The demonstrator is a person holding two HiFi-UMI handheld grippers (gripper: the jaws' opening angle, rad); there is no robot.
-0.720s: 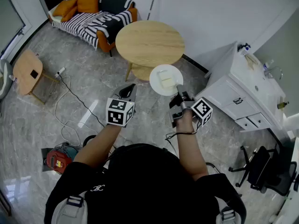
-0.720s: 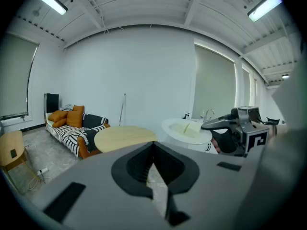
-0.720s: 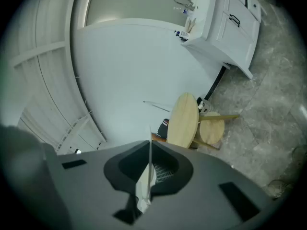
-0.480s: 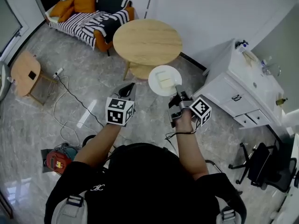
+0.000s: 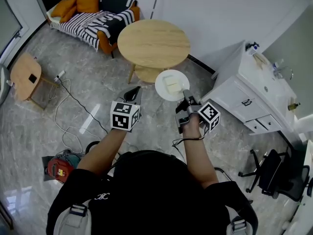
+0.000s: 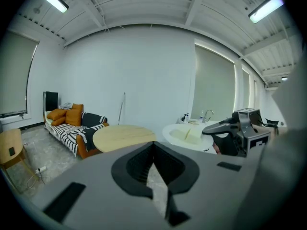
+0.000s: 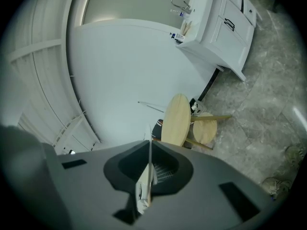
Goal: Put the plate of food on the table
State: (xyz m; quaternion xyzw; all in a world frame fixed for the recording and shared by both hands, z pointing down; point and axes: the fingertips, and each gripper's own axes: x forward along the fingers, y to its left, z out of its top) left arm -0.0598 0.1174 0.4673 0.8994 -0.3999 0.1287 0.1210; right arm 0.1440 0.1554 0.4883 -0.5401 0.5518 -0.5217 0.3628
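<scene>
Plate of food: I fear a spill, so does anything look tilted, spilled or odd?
Nothing stands out. The plate looks level, gripped at its rim by the right gripper, with the food lying on it and none spilled.

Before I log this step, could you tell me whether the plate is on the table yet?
Not on it. The plate is in the air, short of the table, its rim pinched in the right gripper.

Food (image 5: 172, 83) unidentifiable (too small), sofa (image 5: 98, 18) top cropped
</scene>
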